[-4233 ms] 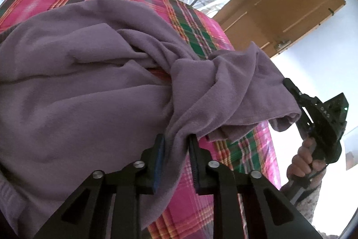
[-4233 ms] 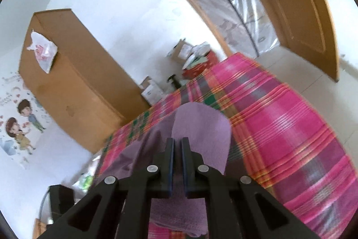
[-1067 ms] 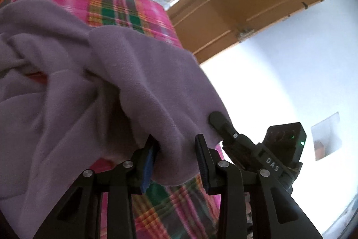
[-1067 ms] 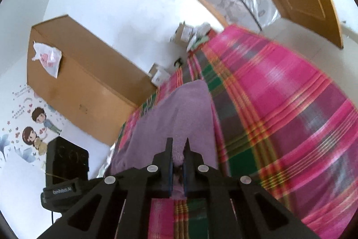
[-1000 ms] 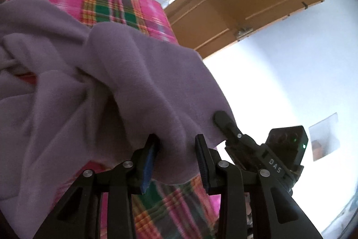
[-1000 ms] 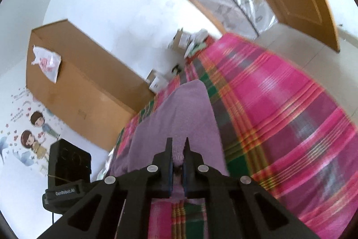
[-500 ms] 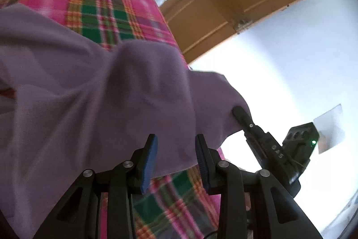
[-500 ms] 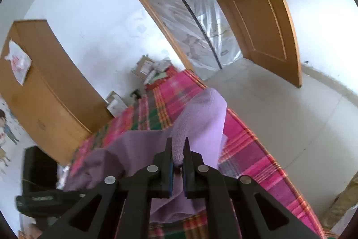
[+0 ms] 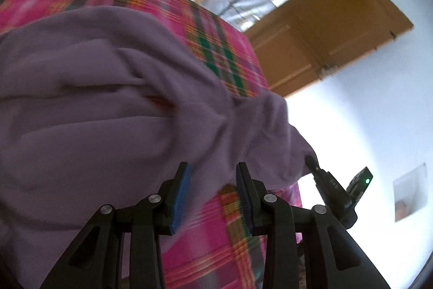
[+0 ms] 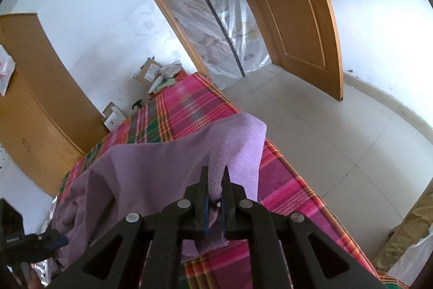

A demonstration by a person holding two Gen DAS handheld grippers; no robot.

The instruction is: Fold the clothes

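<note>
Over plaid bedspread [image 10: 194, 110], fuzzy purple fleece [image 10: 167, 169], right hand-held gripper [image 10: 215, 180] pinching it, left hand-held gripper [image 9: 213, 182] spread apart.

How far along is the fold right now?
Early. Done: right gripper is clamped on a corner of the purple garment, lifted off the plaid bedspread. In hand: left gripper is open around another edge. Left: the garment is bunched, no crease visible.

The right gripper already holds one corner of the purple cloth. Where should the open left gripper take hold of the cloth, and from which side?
Judging from the left wrist view, the left gripper should take the purple cloth at its free lower edge, right between the open fingers, coming from the near side of the plaid bed. That hem lies thin there, level with the corner in the right gripper.
</note>
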